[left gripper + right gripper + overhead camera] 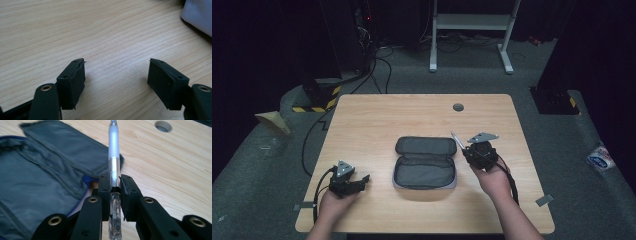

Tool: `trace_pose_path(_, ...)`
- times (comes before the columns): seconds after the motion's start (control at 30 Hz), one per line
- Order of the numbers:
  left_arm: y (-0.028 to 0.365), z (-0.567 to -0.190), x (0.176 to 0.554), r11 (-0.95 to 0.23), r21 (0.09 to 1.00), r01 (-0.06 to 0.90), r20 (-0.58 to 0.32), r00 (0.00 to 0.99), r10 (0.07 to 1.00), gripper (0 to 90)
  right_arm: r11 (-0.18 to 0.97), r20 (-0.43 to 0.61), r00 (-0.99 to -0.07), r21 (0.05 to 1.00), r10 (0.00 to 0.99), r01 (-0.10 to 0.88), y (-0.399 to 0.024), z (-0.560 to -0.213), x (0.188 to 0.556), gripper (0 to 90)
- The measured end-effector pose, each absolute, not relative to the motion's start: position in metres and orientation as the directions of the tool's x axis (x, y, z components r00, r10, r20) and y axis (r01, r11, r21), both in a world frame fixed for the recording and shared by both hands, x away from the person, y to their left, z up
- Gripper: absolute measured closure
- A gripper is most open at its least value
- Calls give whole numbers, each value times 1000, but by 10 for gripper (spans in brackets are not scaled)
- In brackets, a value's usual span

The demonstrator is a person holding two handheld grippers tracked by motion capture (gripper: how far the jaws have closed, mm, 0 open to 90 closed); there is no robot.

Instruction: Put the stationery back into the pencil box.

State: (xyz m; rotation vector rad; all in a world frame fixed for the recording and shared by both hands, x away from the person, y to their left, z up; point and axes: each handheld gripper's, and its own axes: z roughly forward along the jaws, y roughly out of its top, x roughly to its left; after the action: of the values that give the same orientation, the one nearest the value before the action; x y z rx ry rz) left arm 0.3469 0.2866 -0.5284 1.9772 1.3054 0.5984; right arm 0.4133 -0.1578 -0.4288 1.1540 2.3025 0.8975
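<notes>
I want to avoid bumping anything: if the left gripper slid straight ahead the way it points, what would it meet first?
Bare table lies ahead of the open left gripper; the way looks free. The pouch sits off to the side, probably out of line.

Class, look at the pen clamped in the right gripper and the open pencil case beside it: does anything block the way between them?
Nothing visible does. The right gripper holds the clear-and-silver pen beside the open grey fabric pencil case, whose interior lies exposed.

Matt cloth pouch (42,170), frosted plastic pen (113,147) w/ metal ring.
</notes>
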Motion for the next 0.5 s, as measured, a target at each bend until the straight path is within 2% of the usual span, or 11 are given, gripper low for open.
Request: trace_pose_path(0.5,287,-528,347,-266,751,605,8,393,919,305,549,-104,-698,702,709,453,-113,-424,409,789)
